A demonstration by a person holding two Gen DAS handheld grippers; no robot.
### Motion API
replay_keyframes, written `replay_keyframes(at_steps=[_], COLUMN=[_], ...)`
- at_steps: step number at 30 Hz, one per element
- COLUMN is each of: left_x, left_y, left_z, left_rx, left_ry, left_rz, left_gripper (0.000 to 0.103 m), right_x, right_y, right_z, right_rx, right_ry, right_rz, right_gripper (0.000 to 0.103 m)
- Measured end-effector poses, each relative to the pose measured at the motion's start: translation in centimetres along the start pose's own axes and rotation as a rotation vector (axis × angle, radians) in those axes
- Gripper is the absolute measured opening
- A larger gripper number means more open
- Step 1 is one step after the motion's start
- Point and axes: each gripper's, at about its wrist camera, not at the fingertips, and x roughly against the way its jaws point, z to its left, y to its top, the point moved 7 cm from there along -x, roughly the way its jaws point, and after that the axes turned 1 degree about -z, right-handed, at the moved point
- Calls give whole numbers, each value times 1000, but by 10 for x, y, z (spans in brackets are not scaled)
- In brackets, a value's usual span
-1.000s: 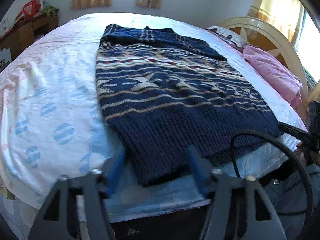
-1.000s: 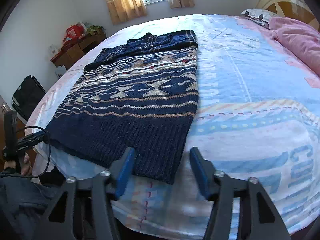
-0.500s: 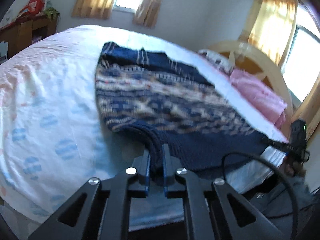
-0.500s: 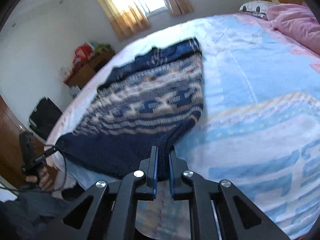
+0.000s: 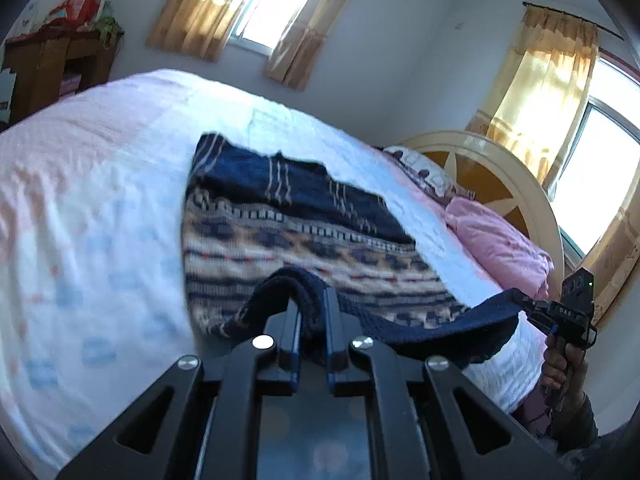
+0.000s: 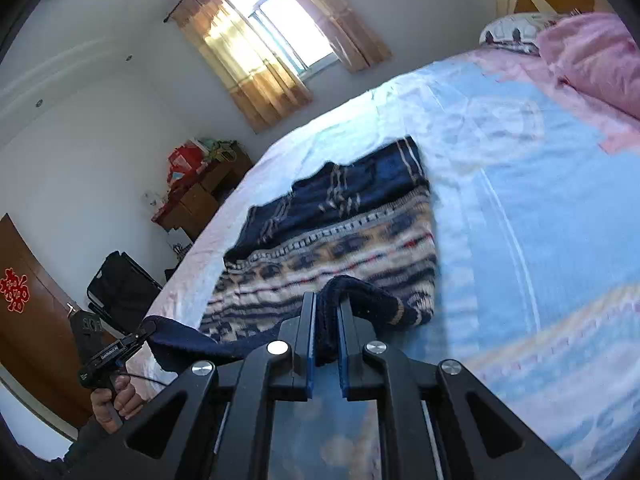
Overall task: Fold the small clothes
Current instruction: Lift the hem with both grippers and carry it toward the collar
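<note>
Your left gripper point(image 5: 312, 300): clamped on the navy hem of the sweater point(image 5: 280, 216) | your right gripper point(image 6: 326, 304): clamped on the hem's other corner | sweater: hem raised off the bed point(image 5: 80, 200); far part lying flat
</note>
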Motion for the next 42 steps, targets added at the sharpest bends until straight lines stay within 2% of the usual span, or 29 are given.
replay_keyframes(at_steps=[9,18,28,36,42], left_x=[-12,-51,-97,-141,-184], left_y=[44,84,143,168,173], left_z=[5,22,36,58,86], left_rx=[27,88,90,116,168], left_ry=[-39,-75,-66,-40,-53], left_rz=[-53,-44,-66,-41,33], left_gripper=[9,9,9,9,9], right_x=[-11,-59,-117,-173,-221], right_y=[46,95,165,197,206], right_z=[11,1,-4,-19,-45], right_rx=[6,2,13,8,-32], right_ry=[22,0,-30,-71,-98], right_rz=[-39,-19,-21,23,93], right_gripper=[8,8,8,8,8])
